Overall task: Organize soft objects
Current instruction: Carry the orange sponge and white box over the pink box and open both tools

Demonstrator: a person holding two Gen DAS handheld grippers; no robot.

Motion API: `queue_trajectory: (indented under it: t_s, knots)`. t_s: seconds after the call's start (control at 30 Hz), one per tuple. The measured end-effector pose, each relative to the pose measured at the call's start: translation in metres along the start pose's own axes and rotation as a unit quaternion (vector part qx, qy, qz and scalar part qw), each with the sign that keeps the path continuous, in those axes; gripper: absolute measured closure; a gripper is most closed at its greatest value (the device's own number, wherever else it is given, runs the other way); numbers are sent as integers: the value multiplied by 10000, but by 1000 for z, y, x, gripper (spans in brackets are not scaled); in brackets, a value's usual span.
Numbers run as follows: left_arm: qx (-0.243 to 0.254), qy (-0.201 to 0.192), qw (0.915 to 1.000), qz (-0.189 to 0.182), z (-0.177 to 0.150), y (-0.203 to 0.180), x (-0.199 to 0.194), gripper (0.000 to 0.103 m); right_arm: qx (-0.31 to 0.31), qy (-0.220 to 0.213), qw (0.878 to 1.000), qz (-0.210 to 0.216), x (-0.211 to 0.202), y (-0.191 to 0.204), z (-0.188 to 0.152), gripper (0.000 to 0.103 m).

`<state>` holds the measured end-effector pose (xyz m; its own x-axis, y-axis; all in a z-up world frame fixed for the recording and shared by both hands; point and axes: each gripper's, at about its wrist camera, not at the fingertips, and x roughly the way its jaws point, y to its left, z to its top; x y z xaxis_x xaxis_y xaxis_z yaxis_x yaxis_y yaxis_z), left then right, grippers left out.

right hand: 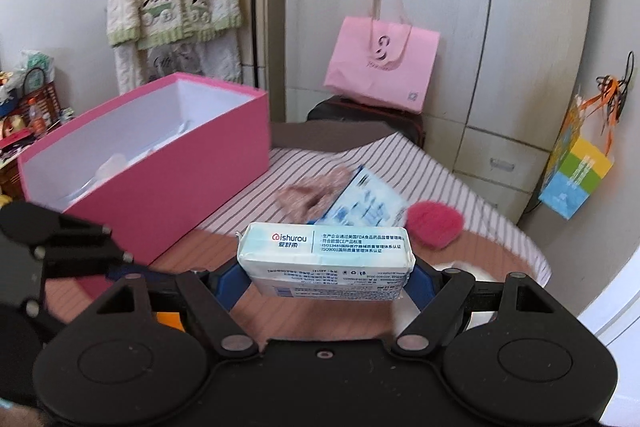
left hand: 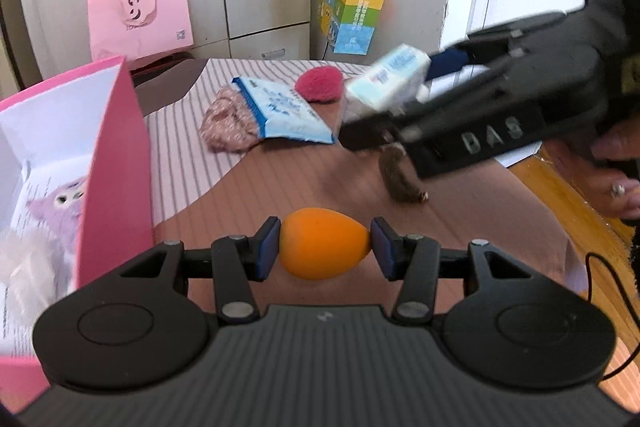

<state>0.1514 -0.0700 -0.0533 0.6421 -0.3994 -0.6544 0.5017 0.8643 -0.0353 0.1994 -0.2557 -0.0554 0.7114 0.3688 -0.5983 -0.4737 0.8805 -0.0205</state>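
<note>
**Q:** While both claws hang over the bed, what does each hold?

**A:** The left gripper (left hand: 324,253), its jaws part closed, pinches an orange egg-shaped foam sponge (left hand: 323,243) end to end, long axis left to right, narrow tip right. The right gripper (right hand: 326,277), jaws wide, clamps a pale blue plastic-wrapped tissue pack (right hand: 325,254) by its short ends, lying crosswise.

**Q:** Where are they?

**A:** Above the brown and striped bedspread (left hand: 280,183), right of the open pink cardboard box (right hand: 168,183). Both claws tilt downward; a person's hand (left hand: 616,167) grips the right one's handle.
</note>
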Motion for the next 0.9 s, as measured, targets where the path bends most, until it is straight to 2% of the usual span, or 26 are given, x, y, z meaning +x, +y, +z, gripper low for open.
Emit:
queue_trajectory:
  t_s: [0.17,0.37,0.7,0.9]
  knots:
    - [21,14,10000,45,-12,6,-17,55,80,150,9998,133,-8,17,-16,20]
    - [27,100,9999,58,-29,11,-35,55,31,268,9996,33,-20,36,-33,20]
    - [-102,455,9984,-312,-53,26,-75,55,200,457,9985,234,-41,67,-57,20]
    - [-83,532,9980,-333,-53,38,-113,55,47,322,9984,466,-58,94,-52,20]
